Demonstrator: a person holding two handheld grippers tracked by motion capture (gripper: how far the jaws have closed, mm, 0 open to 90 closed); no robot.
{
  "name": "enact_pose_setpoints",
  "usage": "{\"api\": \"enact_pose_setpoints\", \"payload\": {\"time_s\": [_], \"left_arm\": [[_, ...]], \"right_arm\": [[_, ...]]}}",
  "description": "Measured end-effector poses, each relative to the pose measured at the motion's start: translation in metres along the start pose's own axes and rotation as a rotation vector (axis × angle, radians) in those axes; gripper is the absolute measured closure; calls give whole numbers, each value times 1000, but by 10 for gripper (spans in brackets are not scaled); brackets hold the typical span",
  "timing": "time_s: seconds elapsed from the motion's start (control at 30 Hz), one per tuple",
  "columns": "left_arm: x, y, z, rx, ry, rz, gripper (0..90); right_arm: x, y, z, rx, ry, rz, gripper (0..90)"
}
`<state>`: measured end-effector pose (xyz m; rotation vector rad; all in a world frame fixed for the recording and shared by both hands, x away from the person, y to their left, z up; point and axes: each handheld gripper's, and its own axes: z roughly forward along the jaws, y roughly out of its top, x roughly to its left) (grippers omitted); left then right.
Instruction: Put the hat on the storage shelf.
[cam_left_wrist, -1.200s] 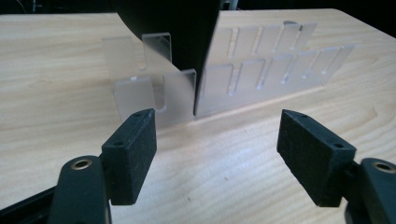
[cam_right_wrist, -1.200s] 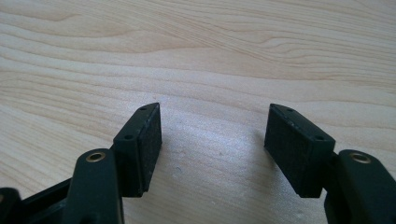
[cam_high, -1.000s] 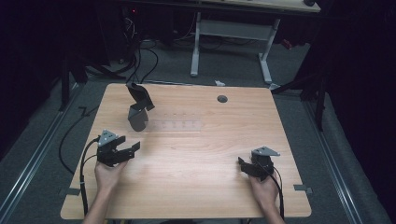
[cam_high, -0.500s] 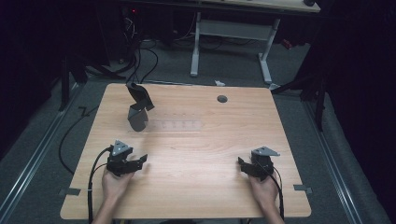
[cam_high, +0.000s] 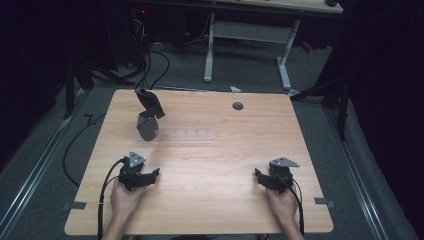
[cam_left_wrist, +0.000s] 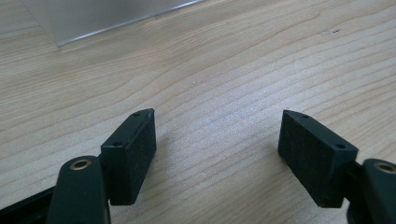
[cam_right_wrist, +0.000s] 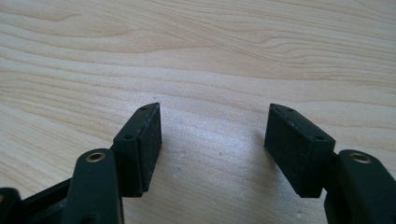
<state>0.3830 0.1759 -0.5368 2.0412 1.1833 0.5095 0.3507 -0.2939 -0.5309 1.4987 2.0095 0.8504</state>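
My left gripper (cam_high: 150, 176) rests low over the wooden table (cam_high: 210, 200) near its front left, held by a hand. In the left gripper view its jaws stand wide apart, left gripper (cam_left_wrist: 217, 135) open with bare wood between them. My right gripper (cam_high: 260, 176) sits near the front right, also hand-held. The right gripper view shows the right gripper (cam_right_wrist: 214, 130) open over plain wood, nothing between its fingers. A dark grey stand (cam_high: 148, 116) with an angled black top stands at the back left. A clear flat plate (cam_high: 185, 134) lies beside it, and its corner (cam_left_wrist: 84, 18) appears in the left gripper view.
A round cable hole (cam_high: 238, 106) is in the table's far side. Black cables (cam_high: 105, 185) trail from the grippers off the front edge. Behind the table stand a white desk frame (cam_high: 247, 45) and floor cables (cam_high: 150, 60).
The left hand and gripper have moved toward the table's front edge and a little right. The right gripper has stayed in place.
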Motion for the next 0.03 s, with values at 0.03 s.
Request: {"api": "enact_pose_setpoints", "payload": {"time_s": [0.03], "left_arm": [[0, 0, 0, 0, 0, 0, 282]], "right_arm": [[0, 0, 0, 0, 0, 1, 367]]}}
